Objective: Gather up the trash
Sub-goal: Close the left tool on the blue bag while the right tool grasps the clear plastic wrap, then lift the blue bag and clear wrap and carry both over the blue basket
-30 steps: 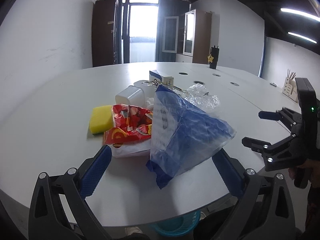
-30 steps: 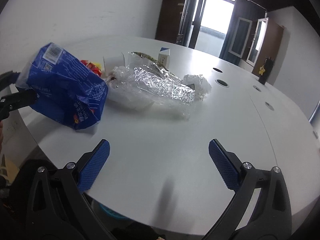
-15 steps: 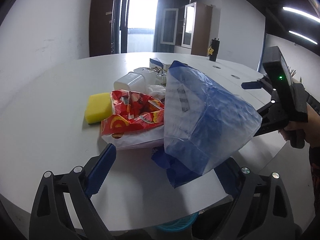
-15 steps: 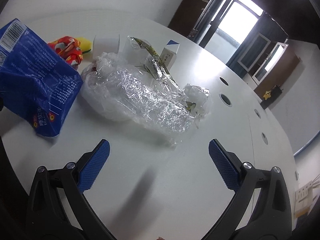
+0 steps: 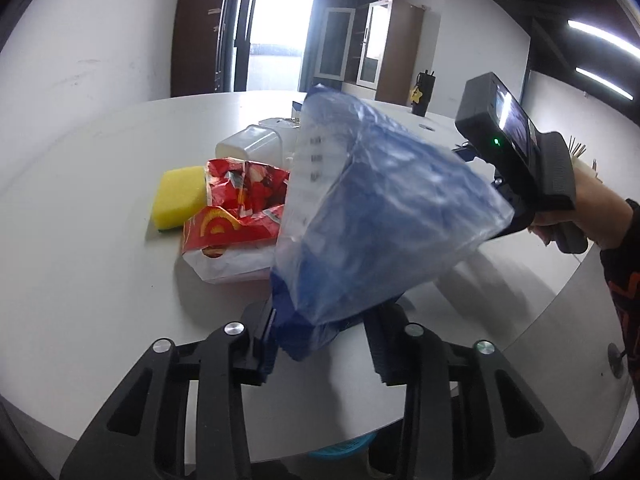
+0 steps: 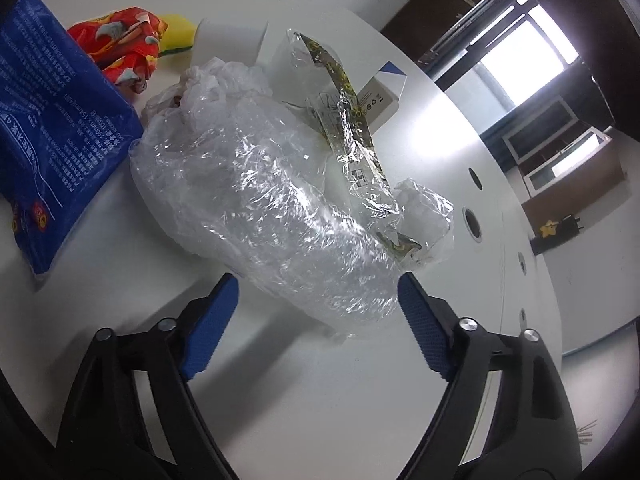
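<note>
- My left gripper (image 5: pixel 320 344) points level across the white table (image 5: pixel 80 200) from its near edge; its fingers (image 5: pixel 266 340) are clenched on the lower corner of the blue plastic bag (image 5: pixel 372 216).
- The blue plastic bag rises from that grip, tilted up and to the right, and hides the middle of the trash pile behind it.
- My right gripper (image 6: pixel 316 324) tilts downward over the table; its fingers (image 6: pixel 208 328) are released, spread on either side of the near end of the clear plastic wrap (image 6: pixel 272 208). I cannot tell whether they touch it.
- In the left wrist view my right hand (image 5: pixel 568 220) holds its gripper's handle at the right, just behind the blue plastic bag.
- Remaining trash on the table: red snack wrapper (image 5: pixel 236 208) just left of the blue plastic bag, yellow sponge (image 5: pixel 178 196) touching the wrapper's left side, white cup (image 5: pixel 252 146) lying on its side behind them, small white-and-blue box (image 6: pixel 380 96) at the far side of the clear plastic wrap.
- Change from half a second ago: my left fingers stood wide apart then and are now closed on the bag; my right gripper has moved closer to the clear plastic wrap and tilted further down.
</note>
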Demonstrator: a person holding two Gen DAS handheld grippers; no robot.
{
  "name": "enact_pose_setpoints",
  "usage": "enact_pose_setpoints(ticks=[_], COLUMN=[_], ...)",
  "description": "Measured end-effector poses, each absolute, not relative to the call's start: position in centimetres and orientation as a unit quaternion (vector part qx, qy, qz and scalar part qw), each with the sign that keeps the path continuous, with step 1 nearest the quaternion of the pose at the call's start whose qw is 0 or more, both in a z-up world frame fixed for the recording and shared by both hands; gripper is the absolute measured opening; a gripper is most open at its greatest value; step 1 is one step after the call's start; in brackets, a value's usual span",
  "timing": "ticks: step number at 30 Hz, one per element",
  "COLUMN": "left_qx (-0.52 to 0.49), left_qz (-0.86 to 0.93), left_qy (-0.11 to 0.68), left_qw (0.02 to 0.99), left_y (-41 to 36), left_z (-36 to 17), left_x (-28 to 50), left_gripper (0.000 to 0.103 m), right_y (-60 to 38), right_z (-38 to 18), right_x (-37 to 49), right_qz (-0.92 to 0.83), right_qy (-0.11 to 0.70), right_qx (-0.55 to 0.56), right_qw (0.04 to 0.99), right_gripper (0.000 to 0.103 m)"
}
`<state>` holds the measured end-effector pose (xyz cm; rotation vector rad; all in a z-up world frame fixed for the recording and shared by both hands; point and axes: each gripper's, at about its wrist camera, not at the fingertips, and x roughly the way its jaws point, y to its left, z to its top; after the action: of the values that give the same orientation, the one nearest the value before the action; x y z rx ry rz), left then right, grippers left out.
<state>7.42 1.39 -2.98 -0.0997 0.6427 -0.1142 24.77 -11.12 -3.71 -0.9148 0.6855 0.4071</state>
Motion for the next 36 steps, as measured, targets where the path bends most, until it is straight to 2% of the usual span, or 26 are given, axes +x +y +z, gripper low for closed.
enact_pose_setpoints(ticks=[2,3,5,11,18,24,36], left_qx=[-0.056,-0.06,-0.064,-0.072,-0.063,-0.057,-0.067], left_qz=[-0.059,-0.06,-0.059,-0.055,-0.055,-0.057,-0.026], left_qy=[0.318,0.318,0.315,0.302,0.281,0.265,0.225], left_qw=[0.945,0.944,0.945,0.949,0.956,0.961,0.972], left_y=[1.6,1.7,2.0,2.3,1.4,1.2,3.7], left_z=[-3.0,-2.9,-2.7,-2.1,-0.8,0.2,2.3], left_x=[7.4,7.3,7.2,6.4,5.3,4.6,1.2], left_gripper=[0.025,0.024,0.02,0.007,0.004,0.004,0.003], right_y=[-11.0,-10.9,-11.0,-12.2,-14.7,-15.6,-18.2], right_z=[-3.9,-4.0,-3.9,-3.4,-1.0,-1.2,0.0], right_x=[24.8,24.6,24.6,22.6,18.9,15.6,9.9], right_qz=[0.186,0.18,0.177,0.167,0.16,0.167,0.185], right_qy=[0.324,0.321,0.316,0.301,0.279,0.272,0.254], right_qx=[-0.436,-0.44,-0.439,-0.427,-0.362,-0.329,-0.141], right_qw=[0.819,0.819,0.822,0.836,0.875,0.889,0.939], right_gripper=[0.059,0.057,0.044,0.032,0.029,0.028,0.027])
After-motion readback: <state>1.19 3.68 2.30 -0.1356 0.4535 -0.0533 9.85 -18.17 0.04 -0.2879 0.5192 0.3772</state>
